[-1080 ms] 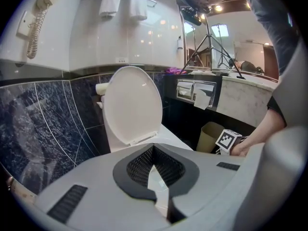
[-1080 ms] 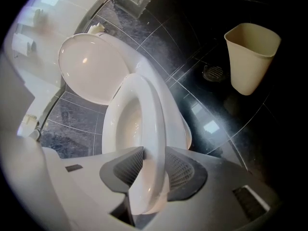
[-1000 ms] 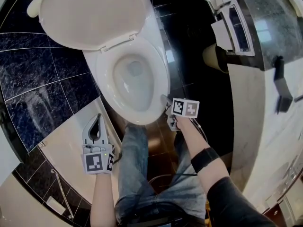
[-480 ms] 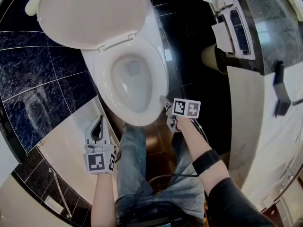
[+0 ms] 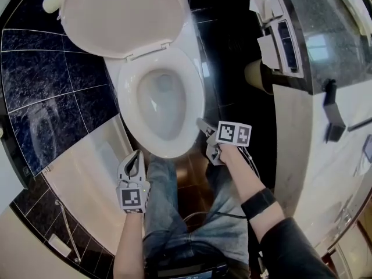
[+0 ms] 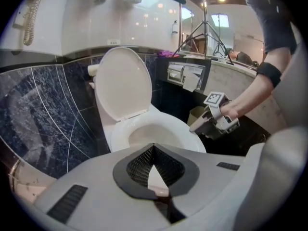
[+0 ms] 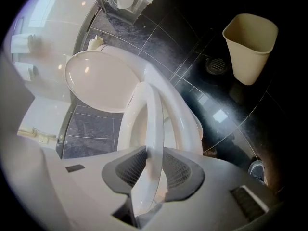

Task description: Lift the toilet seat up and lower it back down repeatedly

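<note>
Bin: beige waste bin (image 7: 250, 44), upright on the glossy dark floor (image 7: 202, 88).
Drain: round floor drain (image 7: 214, 65), just beside the bin.
Tiles: dark marbled wall tiles (image 5: 35, 68), pale grout.
Tripod: black tripod (image 6: 202, 23), legs spread.

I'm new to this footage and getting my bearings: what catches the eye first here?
The glossy white ceramic toilet fills the centre, its oval lid raised against dark marbled tiles. The right claw, which has just been closing, grips the white plastic seat rim at the bowl's front.
</note>
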Demonstrator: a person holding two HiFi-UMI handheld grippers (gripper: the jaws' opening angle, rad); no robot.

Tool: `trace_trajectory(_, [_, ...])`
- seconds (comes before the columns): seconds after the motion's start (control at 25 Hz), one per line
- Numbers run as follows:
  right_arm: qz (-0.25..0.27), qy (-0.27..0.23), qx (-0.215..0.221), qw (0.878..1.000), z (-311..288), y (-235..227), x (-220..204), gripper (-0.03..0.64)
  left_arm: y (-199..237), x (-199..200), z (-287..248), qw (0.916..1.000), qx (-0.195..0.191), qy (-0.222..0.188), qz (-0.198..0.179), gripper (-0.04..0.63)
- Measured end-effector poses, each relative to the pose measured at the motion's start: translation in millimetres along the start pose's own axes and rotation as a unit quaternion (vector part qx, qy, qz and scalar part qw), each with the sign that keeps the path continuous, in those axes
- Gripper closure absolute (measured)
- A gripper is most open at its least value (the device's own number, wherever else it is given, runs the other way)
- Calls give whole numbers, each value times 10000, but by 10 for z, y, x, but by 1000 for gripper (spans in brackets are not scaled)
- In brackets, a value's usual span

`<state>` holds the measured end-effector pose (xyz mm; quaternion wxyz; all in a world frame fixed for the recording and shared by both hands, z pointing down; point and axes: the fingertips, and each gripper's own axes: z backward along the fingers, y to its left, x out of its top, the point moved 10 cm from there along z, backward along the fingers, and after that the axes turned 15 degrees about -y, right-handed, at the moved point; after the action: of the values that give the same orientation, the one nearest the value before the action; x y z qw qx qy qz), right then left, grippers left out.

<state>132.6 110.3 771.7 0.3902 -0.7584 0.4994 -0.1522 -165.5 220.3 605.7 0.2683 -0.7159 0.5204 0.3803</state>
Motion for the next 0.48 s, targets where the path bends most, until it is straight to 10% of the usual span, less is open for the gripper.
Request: trace_trajectory(0.48, [-19, -22, 304, 9995, 381, 718, 390, 491, -373, -634, 130, 9899, -234, 909, 1066, 595])
